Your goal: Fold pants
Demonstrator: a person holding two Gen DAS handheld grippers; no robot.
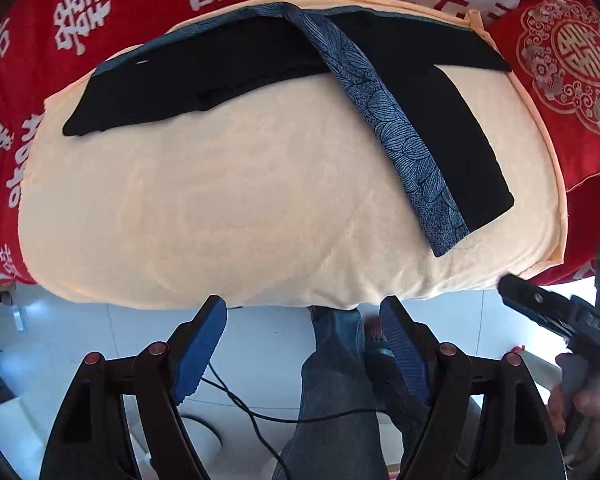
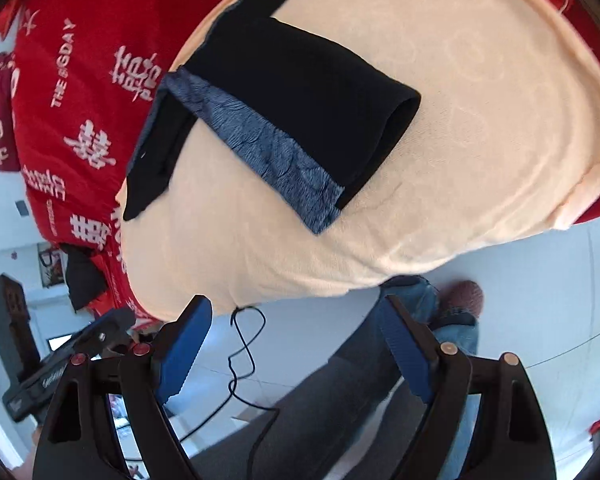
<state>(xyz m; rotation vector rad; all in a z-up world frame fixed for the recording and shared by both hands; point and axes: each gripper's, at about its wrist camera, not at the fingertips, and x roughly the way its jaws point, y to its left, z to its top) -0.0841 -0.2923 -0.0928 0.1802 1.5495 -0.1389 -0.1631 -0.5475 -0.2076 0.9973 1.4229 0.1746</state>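
The black pants (image 1: pixel 452 120) with a blue patterned stripe lie spread on the cream blanket (image 1: pixel 220 208), legs splayed, over the red bedspread (image 1: pixel 80 20). Your left hand-held gripper (image 1: pixel 302 312) and right hand-held gripper (image 2: pixel 298 312) both hang off the bed's near edge, jaws apart, gripping nothing.

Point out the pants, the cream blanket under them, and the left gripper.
pants (image 1: pixel 472 136), left wrist view, black part of the nearer leg.
cream blanket (image 1: pixel 228 200), left wrist view, bare middle.
left gripper (image 1: pixel 302 308), left wrist view, gap between its open fingertips.
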